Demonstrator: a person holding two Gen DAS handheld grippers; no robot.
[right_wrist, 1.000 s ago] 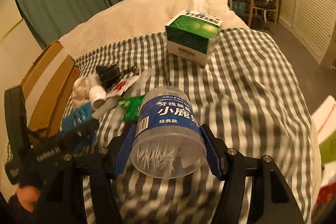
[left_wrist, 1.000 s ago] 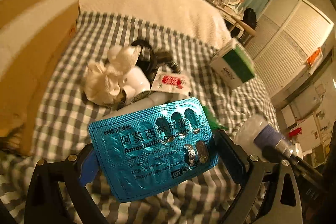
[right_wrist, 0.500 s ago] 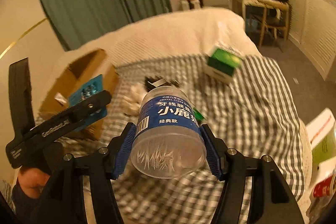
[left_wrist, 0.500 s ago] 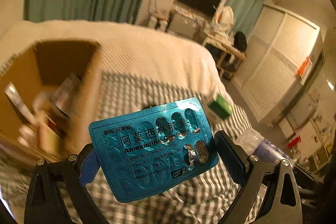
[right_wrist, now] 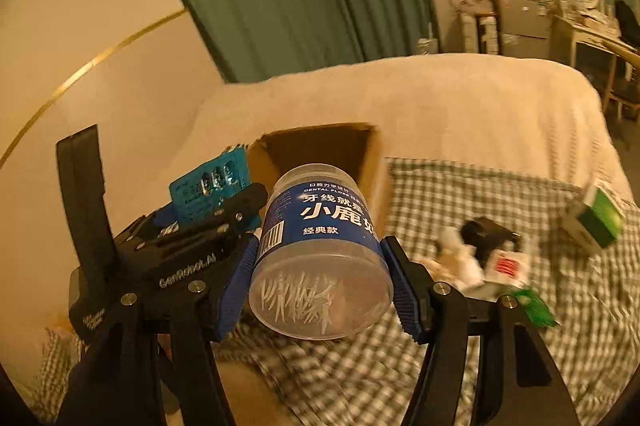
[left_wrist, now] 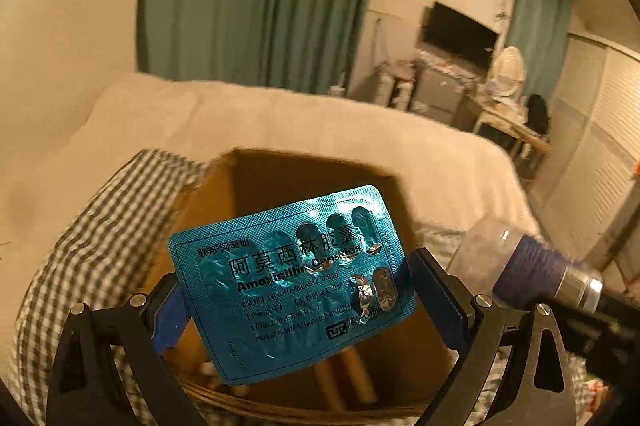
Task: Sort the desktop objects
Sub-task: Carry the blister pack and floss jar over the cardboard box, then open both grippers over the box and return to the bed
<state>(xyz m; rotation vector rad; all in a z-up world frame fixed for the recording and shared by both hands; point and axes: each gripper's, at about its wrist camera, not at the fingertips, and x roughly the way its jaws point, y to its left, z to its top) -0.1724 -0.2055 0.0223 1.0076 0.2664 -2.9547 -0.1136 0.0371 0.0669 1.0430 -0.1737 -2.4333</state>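
Note:
My left gripper (left_wrist: 304, 300) is shut on a teal Amoxicillin blister pack (left_wrist: 292, 278) and holds it above the open cardboard box (left_wrist: 280, 186). My right gripper (right_wrist: 322, 278) is shut on a clear jar of dental floss picks with a blue label (right_wrist: 320, 250), held in the air in front of the same box (right_wrist: 320, 142). The left gripper with the blister pack (right_wrist: 212, 186) shows at the left of the right wrist view. The jar (left_wrist: 532, 262) shows at the right of the left wrist view.
On the checked cloth (right_wrist: 480, 194) lie a heap of crumpled tissue (right_wrist: 460, 262), a black item (right_wrist: 486, 232), a red-and-white sachet (right_wrist: 508, 264), a green wrapper (right_wrist: 536, 310) and a green and white box (right_wrist: 596, 222). A cream blanket (right_wrist: 440, 98) lies behind.
Both grippers have lifted and swung left from the heap of items toward the cardboard box, each still holding its object. The box now lies straight ahead of both cameras.

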